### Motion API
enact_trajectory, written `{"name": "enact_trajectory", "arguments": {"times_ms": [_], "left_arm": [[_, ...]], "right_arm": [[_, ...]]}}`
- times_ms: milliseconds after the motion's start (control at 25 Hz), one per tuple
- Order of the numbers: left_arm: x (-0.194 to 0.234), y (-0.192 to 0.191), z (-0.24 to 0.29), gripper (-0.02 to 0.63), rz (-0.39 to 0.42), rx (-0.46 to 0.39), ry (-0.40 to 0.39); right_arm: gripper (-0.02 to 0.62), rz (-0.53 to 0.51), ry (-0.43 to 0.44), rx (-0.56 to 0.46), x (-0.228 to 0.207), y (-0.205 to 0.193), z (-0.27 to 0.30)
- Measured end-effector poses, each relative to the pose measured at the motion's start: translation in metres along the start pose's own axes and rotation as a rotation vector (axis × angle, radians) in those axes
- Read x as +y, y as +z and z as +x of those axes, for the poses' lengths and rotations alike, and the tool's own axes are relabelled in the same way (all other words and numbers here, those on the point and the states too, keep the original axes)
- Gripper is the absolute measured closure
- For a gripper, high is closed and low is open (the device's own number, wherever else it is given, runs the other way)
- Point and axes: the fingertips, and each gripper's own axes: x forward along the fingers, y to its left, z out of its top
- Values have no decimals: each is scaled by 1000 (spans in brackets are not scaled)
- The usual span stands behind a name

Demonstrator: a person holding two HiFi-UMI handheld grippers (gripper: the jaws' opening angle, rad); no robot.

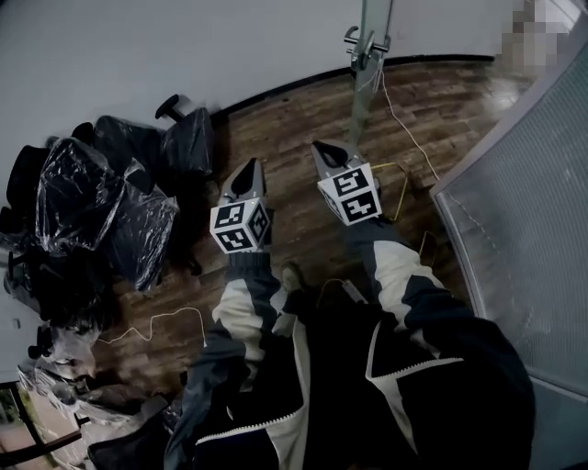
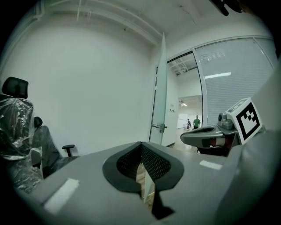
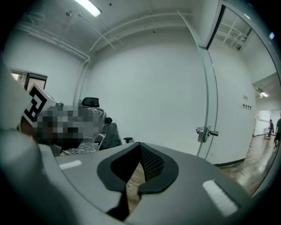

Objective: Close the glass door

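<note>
The glass door is standing open at the far end of the wooden floor, showing edge-on in the head view, with its metal handle sticking out to the left; it is well apart from both tools, and nothing is touching it. The left gripper is pointing forward over the floor; in its own view its two black jaws are meeting at the tip with nothing between them, and only a small gap lower down is letting the floor show through. The right gripper is reaching out just beside it, a little nearer the door; its jaws are likewise pressed together and gripping nothing. Each tool is carrying a marker cube; the left cube and the right cube are sitting just ahead of the person's black-and-cream sleeves.

In the left gripper view the door is rising as a narrow pale strip to the right of the white wall; beyond it a corridor is opening up, where a person in green is standing far off. In the right gripper view the door's edge is curving down the right side, with the handle low on it.

Office chairs wrapped in plastic are crowding the left wall; a pale cable is trailing across the floor near the door; a frosted glass wall is running along the right.
</note>
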Motion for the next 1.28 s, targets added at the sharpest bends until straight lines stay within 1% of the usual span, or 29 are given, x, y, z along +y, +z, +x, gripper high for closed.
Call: {"name": "enact_trajectory", "arguments": {"times_ms": [160,320,440,640,840,960,1120,1280], "left_arm": [[51,17,49,606,-12,7,-64],[95,37,97,606,5,-5,-100],[117,48,130,607,15,-12,-121],[136,47,182,606,21,17,-157],[131,56,243,606,27,25,-212],[120,67,287,606,66,33,-248],[91,82,341,606,131,40,-315],[58,91,398,607,136,47,-414]], "right_arm": [[591,-33,-59,13,-10,28,63],[591,-2,-149,9,-34,42,115],[591,19,-208,17,-54,50,142],[591,56,-262,30,-89,55,178],[591,73,-305,23,-135,57,207],[591,109,-344,-3,-175,62,224],[591,125,-373,-13,-220,75,241],[591,153,-429,-14,-260,76,247]]}}
